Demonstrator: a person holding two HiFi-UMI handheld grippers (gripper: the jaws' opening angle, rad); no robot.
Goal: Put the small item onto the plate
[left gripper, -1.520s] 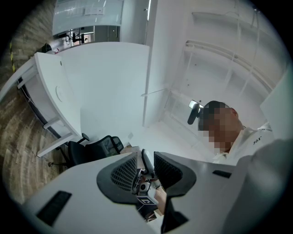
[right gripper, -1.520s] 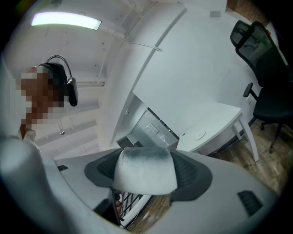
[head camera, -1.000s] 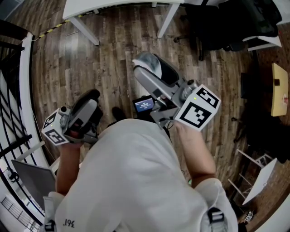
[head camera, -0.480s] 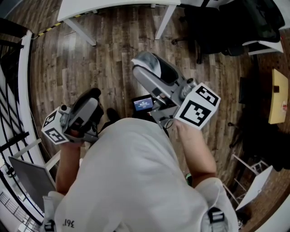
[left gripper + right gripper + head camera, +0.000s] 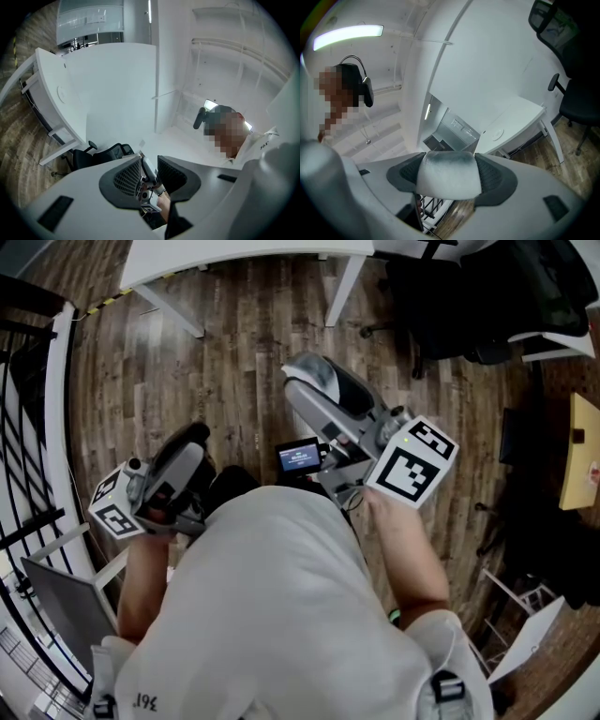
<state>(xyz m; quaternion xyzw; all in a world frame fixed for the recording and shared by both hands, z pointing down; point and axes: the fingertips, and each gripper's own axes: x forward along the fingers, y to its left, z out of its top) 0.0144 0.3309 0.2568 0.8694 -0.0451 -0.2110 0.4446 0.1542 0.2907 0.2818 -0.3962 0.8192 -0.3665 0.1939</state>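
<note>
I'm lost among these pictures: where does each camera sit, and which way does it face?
Head view: on the head, facing down at the floor; shows torso, left gripper, right gripper.
Left gripper view: on that gripper, aimed upward; fingers apart, empty.
Right gripper view: likewise upward; fingers clamp the small item.
All share the white desk.

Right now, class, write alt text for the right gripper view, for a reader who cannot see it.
The right tool holds a pale, rounded item clamped between its two dark jaws. Behind it, a white desk and a black chair stand on a wooden floor, and a person's headset shows at upper left.
</note>
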